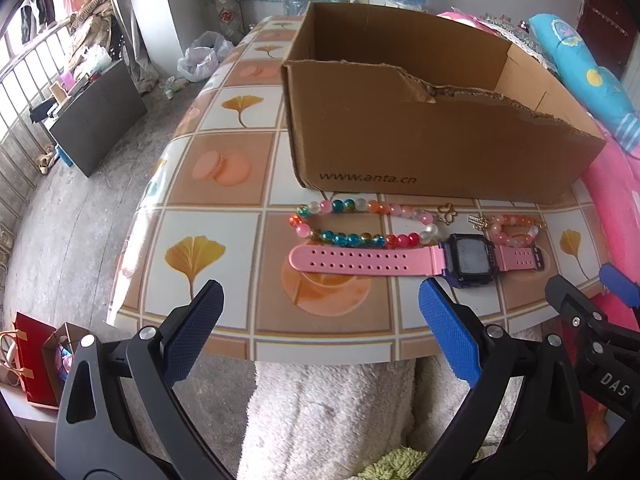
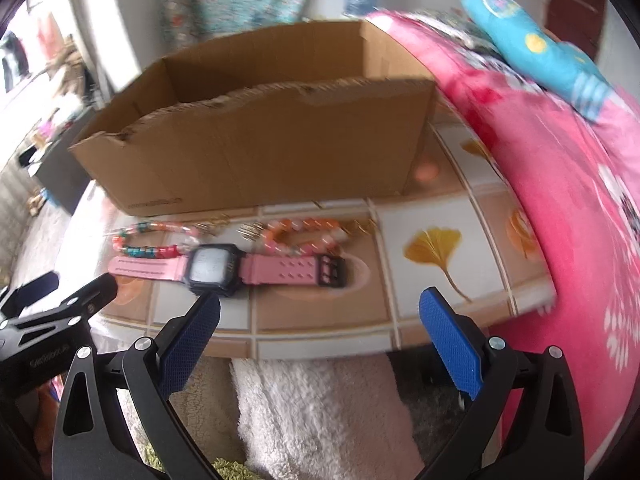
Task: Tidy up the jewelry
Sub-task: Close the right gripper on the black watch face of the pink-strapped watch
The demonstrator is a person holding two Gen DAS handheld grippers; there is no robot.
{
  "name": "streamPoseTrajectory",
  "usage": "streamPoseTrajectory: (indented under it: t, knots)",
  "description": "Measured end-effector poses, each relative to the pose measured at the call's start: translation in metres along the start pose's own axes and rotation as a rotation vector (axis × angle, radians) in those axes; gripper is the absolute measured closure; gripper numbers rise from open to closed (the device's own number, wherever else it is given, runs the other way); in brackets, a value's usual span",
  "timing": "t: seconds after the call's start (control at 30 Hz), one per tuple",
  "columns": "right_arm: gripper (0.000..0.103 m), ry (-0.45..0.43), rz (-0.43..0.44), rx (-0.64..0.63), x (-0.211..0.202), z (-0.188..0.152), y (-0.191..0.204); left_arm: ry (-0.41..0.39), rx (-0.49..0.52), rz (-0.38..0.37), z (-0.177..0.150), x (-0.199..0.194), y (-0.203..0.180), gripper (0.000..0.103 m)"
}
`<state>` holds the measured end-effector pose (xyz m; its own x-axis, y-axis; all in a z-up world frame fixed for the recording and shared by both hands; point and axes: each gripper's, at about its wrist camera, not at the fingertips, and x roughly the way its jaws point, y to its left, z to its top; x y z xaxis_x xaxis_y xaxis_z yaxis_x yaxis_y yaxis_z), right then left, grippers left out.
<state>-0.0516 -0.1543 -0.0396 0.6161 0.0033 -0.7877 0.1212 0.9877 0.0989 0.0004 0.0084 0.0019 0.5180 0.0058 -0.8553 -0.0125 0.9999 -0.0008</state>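
Note:
A pink-strapped digital watch (image 1: 400, 261) (image 2: 216, 266) lies flat near the table's front edge. Behind it rest a long multicoloured bead bracelet (image 1: 362, 222) (image 2: 154, 240) with a gold charm and a smaller pink-orange bead bracelet (image 1: 514, 230) (image 2: 304, 236). An open cardboard box (image 1: 420, 136) (image 2: 256, 152) stands behind them. My left gripper (image 1: 320, 332) hovers open at the table edge, in front of the watch strap. My right gripper (image 2: 320, 336) is open too, just short of the watch, and shows at the right edge of the left wrist view (image 1: 592, 300). Neither holds anything.
The table (image 1: 224, 168) has a tiled leaf-pattern cover. A pink blanket (image 2: 560, 184) and a blue cushion (image 2: 536, 48) press against its right side. A white fluffy fabric (image 1: 328, 412) lies below the front edge. A dark cabinet (image 1: 100, 120) stands on the floor at left.

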Motion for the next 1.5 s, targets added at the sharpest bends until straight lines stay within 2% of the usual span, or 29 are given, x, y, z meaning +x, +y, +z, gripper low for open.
streamPoseTrajectory:
  t: [0.13, 0.27, 0.43, 0.57, 0.67, 0.77, 0.83, 0.9, 0.97, 1.13, 1.3, 1.43, 1.5]
  knots:
    - [0.006, -0.019, 0.126, -0.144, 0.006, 0.005, 0.018, -0.029, 0.004, -0.010, -0.002, 0.000, 0.013, 0.009]
    - [0.009, -0.006, 0.220, -0.361, 0.022, 0.003, 0.048, -0.084, 0.007, -0.044, -0.004, -0.001, 0.028, 0.009]
    - [0.020, 0.014, 0.225, -0.517, 0.043, 0.004, 0.071, -0.159, -0.027, -0.176, -0.008, -0.003, 0.047, 0.009]
    - [0.025, 0.036, 0.231, -0.580, 0.056, 0.009, 0.077, -0.153, -0.066, -0.245, -0.005, 0.001, 0.052, 0.009]
    - [0.029, 0.075, 0.233, -0.632, 0.065, 0.009, 0.079, -0.145, -0.102, -0.329, -0.004, 0.007, 0.056, 0.009]
    - [0.033, 0.110, 0.256, -0.646, 0.067, 0.013, 0.080, -0.168, -0.106, -0.370, -0.004, 0.008, 0.056, 0.009]
    - [0.035, 0.129, 0.267, -0.656, 0.067, 0.015, 0.081, -0.181, -0.067, -0.363, -0.002, 0.008, 0.049, 0.009]
    - [0.048, 0.165, 0.293, -0.644, 0.070, 0.021, 0.080, -0.176, -0.031, -0.344, -0.002, 0.010, 0.043, 0.009]
    - [0.053, 0.203, 0.323, -0.627, 0.070, 0.025, 0.076, -0.161, 0.006, -0.330, -0.003, 0.010, 0.037, 0.009]
    - [0.053, 0.262, 0.365, -0.647, 0.070, 0.024, 0.071, -0.176, 0.179, -0.277, -0.012, 0.005, 0.013, 0.009]
    - [0.053, 0.373, 0.480, -0.588, 0.080, 0.046, 0.056, -0.225, 0.412, -0.178, -0.029, 0.001, -0.020, 0.009]
    - [0.053, 0.436, 0.540, -0.564, 0.095, 0.069, 0.051, -0.231, 0.487, -0.124, -0.035, 0.005, -0.037, 0.010]
    - [0.053, 0.468, 0.574, -0.551, 0.101, 0.075, 0.046, -0.239, 0.515, -0.104, -0.037, 0.006, -0.044, 0.018]
